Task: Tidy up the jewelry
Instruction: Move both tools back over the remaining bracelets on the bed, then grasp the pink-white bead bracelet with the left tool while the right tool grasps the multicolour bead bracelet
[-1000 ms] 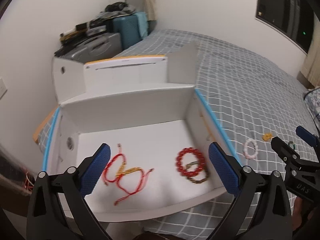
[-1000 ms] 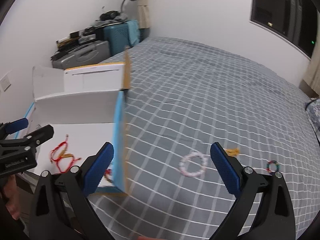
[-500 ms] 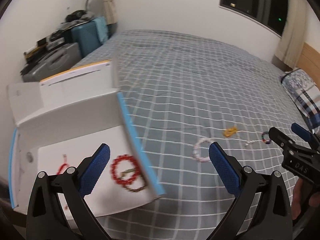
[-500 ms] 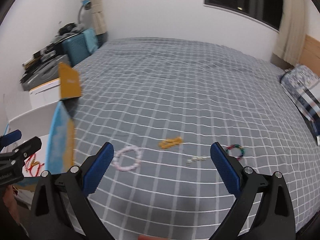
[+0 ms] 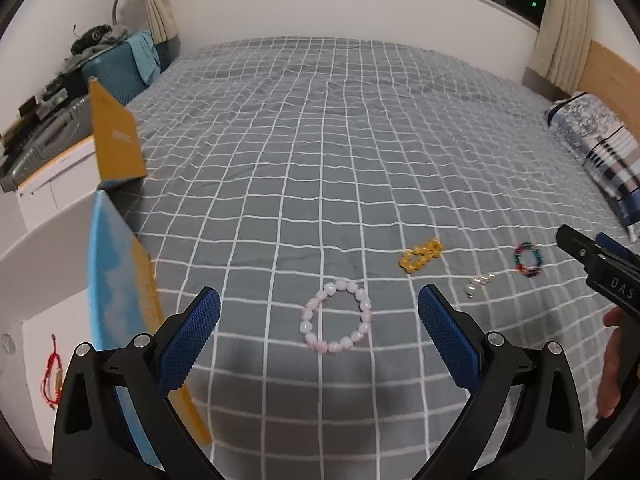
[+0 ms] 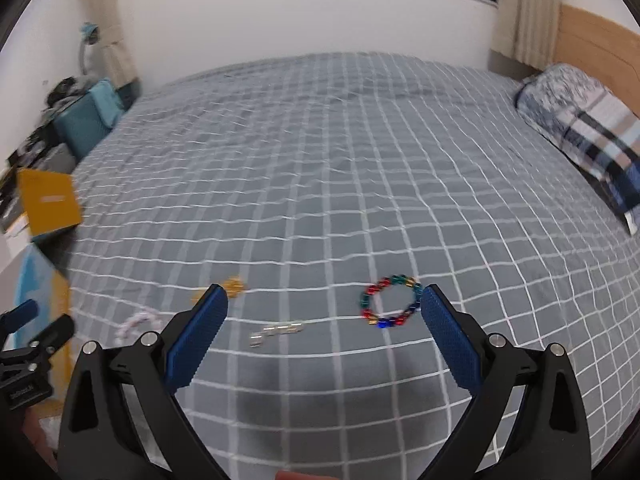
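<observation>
Grey checked bedding covers the bed (image 5: 320,140), and four loose pieces of jewelry lie on it. The pink bead bracelet (image 5: 336,316) lies flat, in line with the gap of the left gripper (image 5: 319,320), whose blue fingers (image 5: 192,336) stand wide apart with nothing between them. Beyond it lie the yellow bead piece (image 5: 421,255), a short pale string of beads (image 5: 479,284) and the multicoloured bracelet (image 5: 528,260), each apart from the others.

The right gripper (image 6: 324,322) is likewise spread wide and empty; the multicoloured bracelet (image 6: 391,301) lies just beside its right finger, the pale string (image 6: 276,331) nearer its left. This view is blurred: the yellow piece (image 6: 232,286) shows only as a smear, and the pink bracelet (image 6: 138,322) is partly hidden behind a finger.

The white box (image 5: 52,272) with blue and yellow flaps stands at the bed's left edge, cut off by the frame. A red cord bracelet (image 5: 54,372) lies inside; the rest of its contents are out of view.
</observation>
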Demonstrator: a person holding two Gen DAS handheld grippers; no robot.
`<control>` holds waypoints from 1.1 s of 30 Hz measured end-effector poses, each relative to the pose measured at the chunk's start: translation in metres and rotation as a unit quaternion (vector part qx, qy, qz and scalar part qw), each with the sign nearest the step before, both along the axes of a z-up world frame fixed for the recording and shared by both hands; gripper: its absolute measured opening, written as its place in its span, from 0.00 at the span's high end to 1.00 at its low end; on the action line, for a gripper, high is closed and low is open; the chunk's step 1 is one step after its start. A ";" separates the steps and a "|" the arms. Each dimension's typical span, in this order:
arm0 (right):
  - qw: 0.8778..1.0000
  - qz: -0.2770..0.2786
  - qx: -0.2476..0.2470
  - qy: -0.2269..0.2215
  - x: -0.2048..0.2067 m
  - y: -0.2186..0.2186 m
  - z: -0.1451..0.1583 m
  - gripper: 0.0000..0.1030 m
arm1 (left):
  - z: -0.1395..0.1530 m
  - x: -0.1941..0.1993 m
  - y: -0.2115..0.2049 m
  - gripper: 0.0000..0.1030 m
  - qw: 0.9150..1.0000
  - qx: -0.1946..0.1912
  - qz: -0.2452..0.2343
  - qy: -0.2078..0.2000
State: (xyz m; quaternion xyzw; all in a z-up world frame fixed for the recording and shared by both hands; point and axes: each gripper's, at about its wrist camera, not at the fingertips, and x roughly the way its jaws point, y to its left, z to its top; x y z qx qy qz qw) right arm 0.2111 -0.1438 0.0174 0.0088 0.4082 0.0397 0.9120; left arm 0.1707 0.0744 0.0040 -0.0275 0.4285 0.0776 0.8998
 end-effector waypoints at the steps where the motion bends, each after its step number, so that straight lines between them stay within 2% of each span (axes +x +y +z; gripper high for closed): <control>1: 1.000 -0.006 -0.005 0.007 0.007 -0.006 -0.010 0.09 | -0.006 0.004 -0.003 0.06 1.000 0.005 0.000 0.001; 5: 0.999 -0.024 -0.004 0.024 0.024 -0.022 -0.037 0.10 | -0.031 0.020 -0.005 0.06 1.000 -0.020 -0.005 0.020; 9: 0.999 -0.035 -0.019 0.032 0.038 -0.031 -0.058 0.10 | -0.054 0.028 -0.001 0.06 0.999 -0.029 0.001 0.028; 17: 0.998 -0.044 -0.033 0.038 0.059 -0.043 -0.083 0.10 | -0.098 0.048 0.011 0.06 0.998 -0.044 0.002 0.055; 27: 0.996 -0.045 -0.045 0.056 0.074 -0.048 -0.108 0.10 | -0.112 0.051 0.009 0.07 0.998 -0.016 0.000 0.053; 33: 0.996 -0.043 -0.039 0.064 0.076 -0.050 -0.114 0.16 | -0.113 0.047 0.005 0.23 0.998 0.003 0.014 0.060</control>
